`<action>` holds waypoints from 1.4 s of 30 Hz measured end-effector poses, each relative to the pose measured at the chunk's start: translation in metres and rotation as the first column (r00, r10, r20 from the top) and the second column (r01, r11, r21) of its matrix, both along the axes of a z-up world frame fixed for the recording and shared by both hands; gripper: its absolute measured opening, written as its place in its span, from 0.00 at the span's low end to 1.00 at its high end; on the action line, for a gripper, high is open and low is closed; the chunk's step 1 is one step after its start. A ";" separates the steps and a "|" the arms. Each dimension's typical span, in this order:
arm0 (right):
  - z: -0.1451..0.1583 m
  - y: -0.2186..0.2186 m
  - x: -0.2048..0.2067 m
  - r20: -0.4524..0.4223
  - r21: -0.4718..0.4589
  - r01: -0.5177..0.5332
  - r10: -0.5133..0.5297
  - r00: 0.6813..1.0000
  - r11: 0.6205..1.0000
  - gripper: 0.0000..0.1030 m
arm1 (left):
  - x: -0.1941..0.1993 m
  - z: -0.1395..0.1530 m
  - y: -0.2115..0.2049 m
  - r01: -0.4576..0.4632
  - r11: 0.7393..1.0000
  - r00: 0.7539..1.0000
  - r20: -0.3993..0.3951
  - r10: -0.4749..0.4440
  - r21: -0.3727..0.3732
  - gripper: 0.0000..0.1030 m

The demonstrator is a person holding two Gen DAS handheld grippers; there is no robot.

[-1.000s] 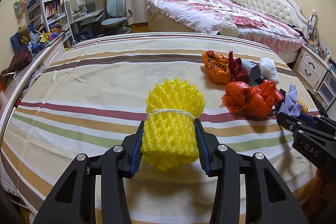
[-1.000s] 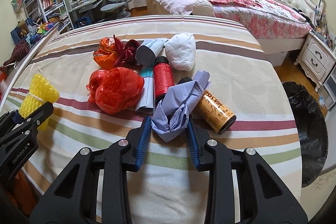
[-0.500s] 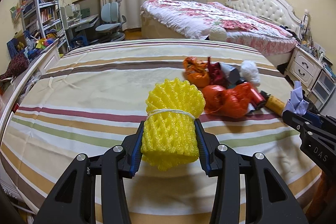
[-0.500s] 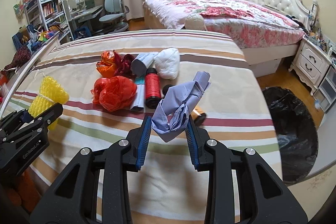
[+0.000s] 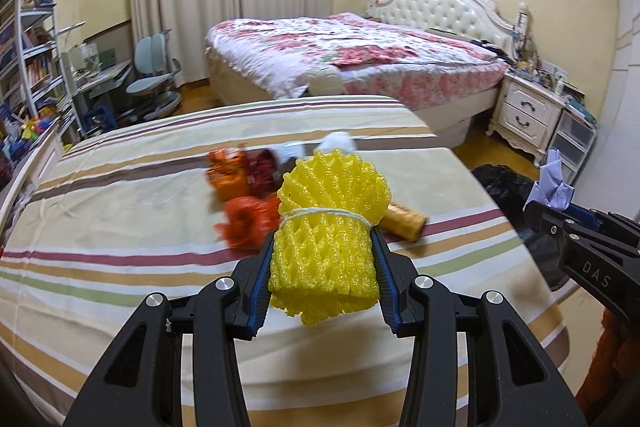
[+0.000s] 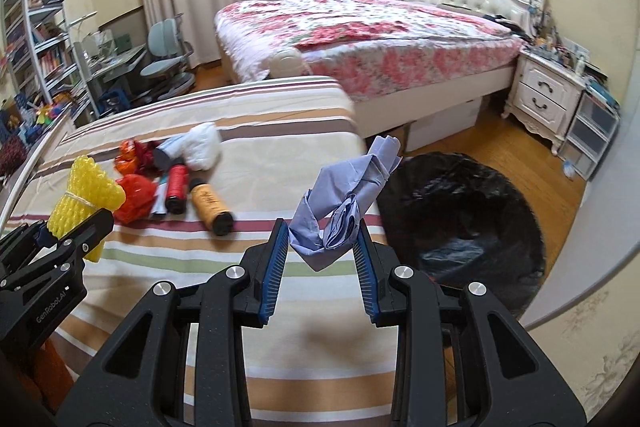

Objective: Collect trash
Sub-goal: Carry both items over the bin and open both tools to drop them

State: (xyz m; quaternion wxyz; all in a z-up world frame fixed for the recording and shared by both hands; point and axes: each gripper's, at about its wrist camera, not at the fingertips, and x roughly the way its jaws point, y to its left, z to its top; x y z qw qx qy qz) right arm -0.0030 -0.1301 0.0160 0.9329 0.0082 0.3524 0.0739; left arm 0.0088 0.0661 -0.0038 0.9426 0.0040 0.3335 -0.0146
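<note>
My left gripper is shut on a yellow foam net bundle tied with white string, held above the striped bed. My right gripper is shut on a crumpled lilac paper, held above the bed's right edge. It also shows in the left wrist view. A black trash bag stands open on the floor right of the bed. Red and orange plastic bags, a red bottle, an orange bottle and a white wad lie on the bed.
The striped bed fills the left and centre. A floral bed stands behind, a white nightstand at right. Shelves, a desk and chair are at the back left.
Both grippers have lifted and swung right with their loads. The trash pile has shifted left and further off, and the black bag has come into view beside the lilac paper.
</note>
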 end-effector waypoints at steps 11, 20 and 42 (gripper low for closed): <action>-0.013 -0.069 0.023 -0.009 -0.001 0.122 -0.122 0.993 0.993 0.31 | 0.030 -0.006 -0.080 0.127 0.992 0.992 0.001 -0.127 0.022 0.43; -0.027 -0.100 0.041 -0.041 0.004 0.162 -0.161 0.986 0.987 0.31 | 0.060 -0.018 -0.130 0.189 0.981 0.982 -0.014 -0.188 0.053 0.43; -0.043 -0.131 0.054 -0.082 0.024 0.203 -0.201 0.976 0.979 0.32 | 0.094 -0.036 -0.179 0.232 0.968 0.972 -0.064 -0.226 0.097 0.43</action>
